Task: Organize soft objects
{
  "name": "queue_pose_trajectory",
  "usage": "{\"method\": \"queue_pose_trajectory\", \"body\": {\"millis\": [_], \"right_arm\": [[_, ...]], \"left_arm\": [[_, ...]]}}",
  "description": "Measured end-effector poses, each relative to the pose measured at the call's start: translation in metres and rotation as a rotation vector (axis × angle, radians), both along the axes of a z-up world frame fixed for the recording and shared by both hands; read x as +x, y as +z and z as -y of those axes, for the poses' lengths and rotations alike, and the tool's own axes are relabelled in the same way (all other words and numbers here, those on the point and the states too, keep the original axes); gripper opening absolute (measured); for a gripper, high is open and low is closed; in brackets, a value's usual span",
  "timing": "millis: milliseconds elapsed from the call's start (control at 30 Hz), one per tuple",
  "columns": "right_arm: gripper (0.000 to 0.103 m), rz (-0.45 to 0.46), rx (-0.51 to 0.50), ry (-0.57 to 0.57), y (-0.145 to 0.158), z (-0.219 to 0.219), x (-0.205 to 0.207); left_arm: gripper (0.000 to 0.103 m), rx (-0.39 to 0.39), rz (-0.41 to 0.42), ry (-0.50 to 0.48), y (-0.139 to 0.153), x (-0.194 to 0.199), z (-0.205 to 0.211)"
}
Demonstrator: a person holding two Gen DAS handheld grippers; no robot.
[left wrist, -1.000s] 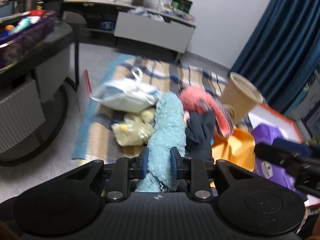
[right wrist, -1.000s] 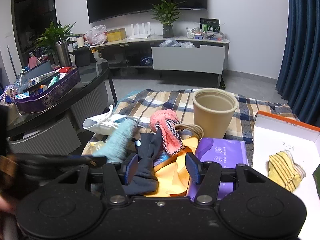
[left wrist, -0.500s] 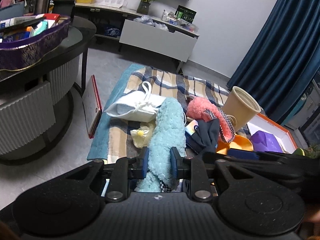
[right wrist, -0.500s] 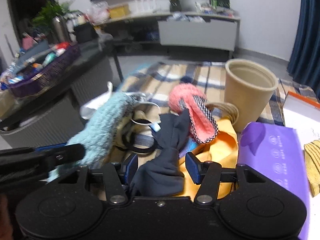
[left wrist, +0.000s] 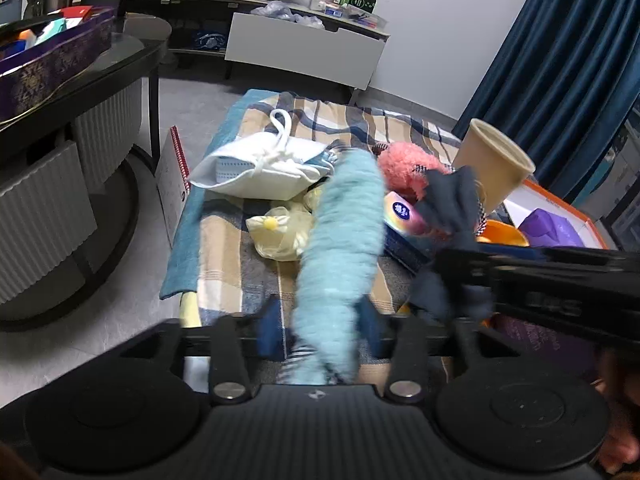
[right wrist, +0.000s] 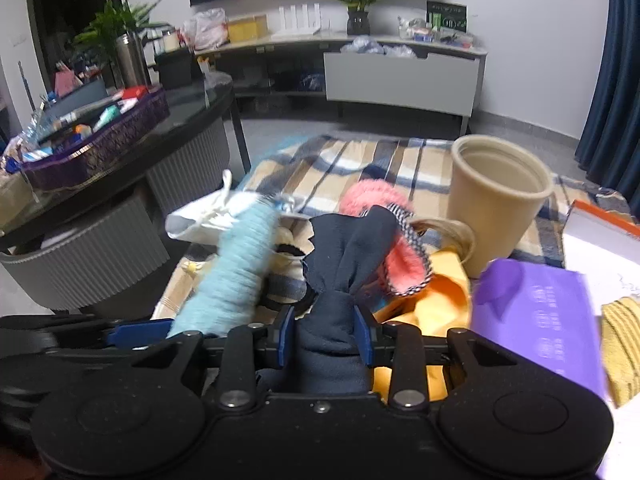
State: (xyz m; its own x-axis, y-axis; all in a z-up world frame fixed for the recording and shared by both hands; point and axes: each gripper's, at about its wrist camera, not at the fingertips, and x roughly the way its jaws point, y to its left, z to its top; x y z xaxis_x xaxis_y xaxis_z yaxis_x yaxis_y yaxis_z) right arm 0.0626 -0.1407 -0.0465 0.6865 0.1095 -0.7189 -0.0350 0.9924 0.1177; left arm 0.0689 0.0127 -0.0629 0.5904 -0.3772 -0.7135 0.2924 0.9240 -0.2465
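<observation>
A fluffy light-blue sock (left wrist: 340, 248) stands up between the fingers of my left gripper (left wrist: 322, 332), whose jaws now stand apart from it; it also shows in the right wrist view (right wrist: 236, 276). My right gripper (right wrist: 325, 334) is shut on a dark navy sock (right wrist: 344, 256), seen from the left wrist view (left wrist: 452, 208) held beside the blue one. A pink fluffy sock (right wrist: 384, 216) lies behind on the plaid blanket (left wrist: 320, 120). A yellow striped sock (right wrist: 620, 332) lies in the white box at right.
A tan cup (right wrist: 500, 192), a purple tissue pack (right wrist: 540, 308), an orange cloth (right wrist: 440, 288), a white mask bag (left wrist: 264, 164) and a pale yellow cloth (left wrist: 280, 232) crowd the blanket. A dark round table (right wrist: 120, 148) with a purple tray stands left.
My left jaws have spread apart around the light-blue sock. My right jaws have closed onto the navy sock and lifted it. Both grippers have drawn close together.
</observation>
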Motion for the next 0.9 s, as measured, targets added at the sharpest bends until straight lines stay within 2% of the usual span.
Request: {"method": "queue_pose_trajectory", "body": {"millis": [167,233,267,300,400,533,700,900], "right_arm": [[0.04,0.027,0.017,-0.005,0.012,0.007,-0.014],[0.04,0.034,0.02,-0.003,0.015,0.009,-0.019],[0.04,0.041,0.016,-0.003,0.017,0.01,-0.021],[0.04,0.047,0.012,-0.003,0.019,0.011,-0.022],[0.04,0.073,0.005,-0.008,0.026,0.016,-0.029],[0.04,0.111,0.021,-0.011,0.039,0.026,-0.038],[0.04,0.16,0.037,-0.019,0.056,0.038,-0.044],[0.04,0.191,0.049,-0.011,0.071,0.046,-0.044]], "left_arm": [[0.058,0.072,0.018,-0.014,-0.007,0.005,0.019],[0.05,0.089,0.023,-0.027,-0.007,0.004,0.026],[0.035,0.086,0.018,-0.034,-0.007,0.005,0.027],[0.031,0.075,0.007,-0.04,-0.006,0.005,0.028],[0.029,0.054,0.021,-0.037,0.005,-0.002,0.027],[0.029,0.004,0.063,-0.044,0.034,-0.015,0.024],[0.029,-0.059,0.115,0.016,0.074,-0.023,0.015],[0.029,-0.021,0.161,0.07,0.097,-0.024,0.035]]}}
